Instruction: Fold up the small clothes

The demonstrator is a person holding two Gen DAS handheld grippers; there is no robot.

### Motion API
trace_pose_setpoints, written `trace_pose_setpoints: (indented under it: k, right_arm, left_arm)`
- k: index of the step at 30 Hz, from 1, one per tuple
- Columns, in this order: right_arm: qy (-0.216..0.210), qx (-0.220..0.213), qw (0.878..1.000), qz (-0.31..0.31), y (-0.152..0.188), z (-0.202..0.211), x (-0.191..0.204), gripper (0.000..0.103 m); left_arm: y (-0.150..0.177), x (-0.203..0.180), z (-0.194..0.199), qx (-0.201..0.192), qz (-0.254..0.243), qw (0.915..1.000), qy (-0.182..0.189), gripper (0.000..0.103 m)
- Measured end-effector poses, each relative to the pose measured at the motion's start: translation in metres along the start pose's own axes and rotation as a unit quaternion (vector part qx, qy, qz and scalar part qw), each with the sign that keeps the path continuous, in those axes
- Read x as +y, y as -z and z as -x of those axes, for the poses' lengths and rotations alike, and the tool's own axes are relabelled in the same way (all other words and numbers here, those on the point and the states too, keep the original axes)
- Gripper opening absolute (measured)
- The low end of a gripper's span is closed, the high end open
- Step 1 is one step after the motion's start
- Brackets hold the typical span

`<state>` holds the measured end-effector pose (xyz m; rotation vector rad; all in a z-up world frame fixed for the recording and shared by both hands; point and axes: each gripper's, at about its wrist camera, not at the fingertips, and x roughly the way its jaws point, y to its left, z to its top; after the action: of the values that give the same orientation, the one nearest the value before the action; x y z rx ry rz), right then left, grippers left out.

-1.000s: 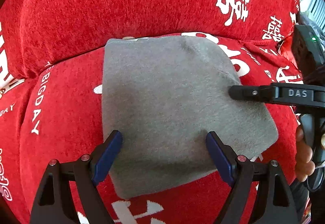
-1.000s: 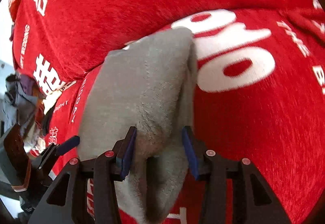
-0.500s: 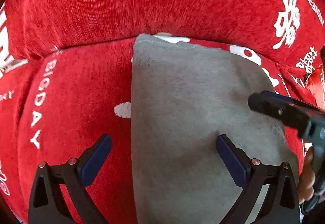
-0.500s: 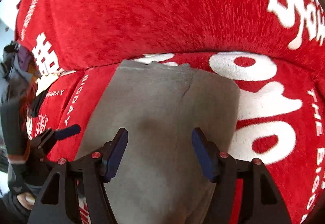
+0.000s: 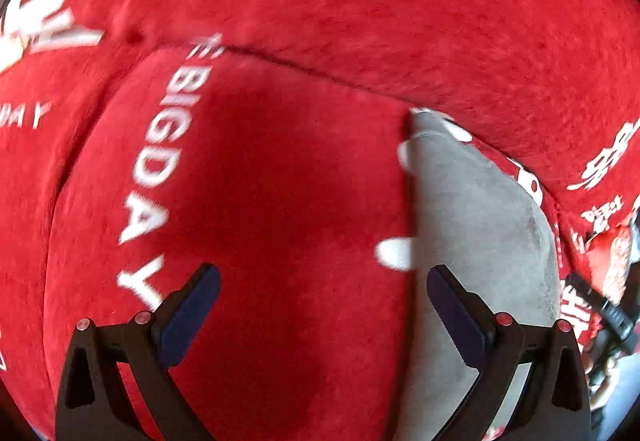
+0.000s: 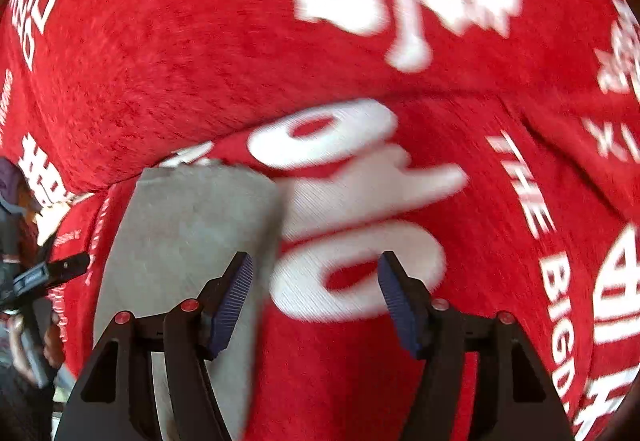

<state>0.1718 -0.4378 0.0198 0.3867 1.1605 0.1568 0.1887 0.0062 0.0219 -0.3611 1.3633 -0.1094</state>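
The biggest thing is the red sofa cover (image 5: pixel 280 201). It fills both views. It looks soft and fuzzy, like velvet, with fat white letters and signs on it. A dark seam runs across the upper part of the left view, where the seat meets the puffy back.

Next is the gray cloth (image 5: pixel 480 225). It lies flat on the seat. In the left view it sits at the right side of the frame. In the right view it (image 6: pixel 188 241) sits at the lower left. It looks thick and fluffy, like fleece, with a straight left edge and a rounded right corner.

A second ago the right gripper was pinching a raised flap of this cloth, and the left one was over its near edge. Now the cloth lies down in a neat, narrower shape, and both tools have swung off to the sides. I think this fold is done and the cloth has been let go.

The left gripper (image 5: pixel 320 309) has its fingers wide apart with only red seat between them. Its right finger (image 5: pixel 456 313) shows in front of the cloth's edge.

The right gripper (image 6: pixel 316 301) is wide apart too, holding nothing. Its left finger (image 6: pixel 232 301) shows in front of the cloth's right edge.

Both views are a bit blurry.
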Motion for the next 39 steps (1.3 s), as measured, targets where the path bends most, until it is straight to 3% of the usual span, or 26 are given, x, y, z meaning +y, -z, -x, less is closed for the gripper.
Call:
trace_pose_setpoints:
  k: [2, 5, 9, 14, 17, 22, 27, 28, 29, 30, 31, 33, 34, 36, 39]
  right_arm:
    - [-0.036, 0.013, 0.999, -0.016, 0.011, 0.007, -0.021, 0.069]
    - [-0.095, 0.029, 0.995, -0.027, 0.023, 0.007, -0.031, 0.073]
    - [-0.146, 0.065, 0.987, -0.021, 0.028, -0.014, -0.011, 0.073]
    - [-0.171, 0.094, 0.981, -0.006, 0.023, -0.039, 0.021, 0.073]
    - [-0.193, 0.104, 0.976, -0.009, 0.021, -0.053, 0.032, 0.074]
    - [-0.222, 0.105, 0.969, 0.003, 0.014, -0.069, 0.058, 0.091]
    - [-0.235, 0.103, 0.966, -0.017, 0.009, -0.078, 0.059, 0.093]
    - [-0.234, 0.099, 0.967, -0.018, 0.008, -0.078, 0.059, 0.092]
    - [-0.222, 0.096, 0.970, -0.014, 0.009, -0.078, 0.061, 0.089]
    - [-0.197, 0.092, 0.976, 0.001, 0.010, -0.076, 0.065, 0.076]
    - [-0.171, 0.093, 0.981, 0.022, 0.011, -0.075, 0.072, 0.061]
    - [-0.162, 0.096, 0.982, 0.025, 0.013, -0.072, 0.073, 0.050]
    - [-0.162, 0.094, 0.982, 0.018, 0.012, -0.068, 0.074, 0.043]
    - [-0.165, 0.087, 0.982, 0.011, 0.011, -0.060, 0.077, 0.038]
    - [-0.153, 0.071, 0.985, 0.028, 0.012, -0.044, 0.093, 0.036]
  left_arm:
    - [0.006, 0.008, 0.000, 0.016, 0.003, 0.9995, 0.027, 0.103]
    - [0.017, -0.008, -0.007, 0.034, -0.025, 0.9980, 0.047, 0.103]
    - [0.025, -0.047, -0.021, 0.054, -0.065, 0.9936, 0.074, 0.103]
    - [0.027, -0.080, -0.044, 0.090, -0.077, 0.9880, 0.099, 0.103]
    - [0.026, -0.086, -0.048, 0.081, -0.079, 0.9885, 0.099, 0.103]
    - [0.024, -0.099, -0.055, 0.091, -0.093, 0.9841, 0.120, 0.103]
    - [0.022, -0.106, -0.060, 0.082, -0.091, 0.9833, 0.135, 0.103]
    - [0.022, -0.100, -0.056, 0.079, -0.091, 0.9834, 0.135, 0.102]
    - [0.023, -0.102, -0.054, 0.071, -0.096, 0.9846, 0.127, 0.092]
    - [0.025, -0.104, -0.052, 0.063, -0.107, 0.9864, 0.107, 0.076]
    - [0.026, -0.105, -0.050, 0.059, -0.115, 0.9864, 0.101, 0.073]
    - [0.028, -0.105, -0.042, 0.047, -0.121, 0.9867, 0.098, 0.054]
    - [0.028, -0.103, -0.039, 0.044, -0.122, 0.9868, 0.097, 0.051]
    - [0.029, -0.106, -0.031, 0.037, -0.127, 0.9871, 0.090, 0.045]
    - [0.034, -0.109, -0.017, 0.028, -0.144, 0.9859, 0.080, 0.042]
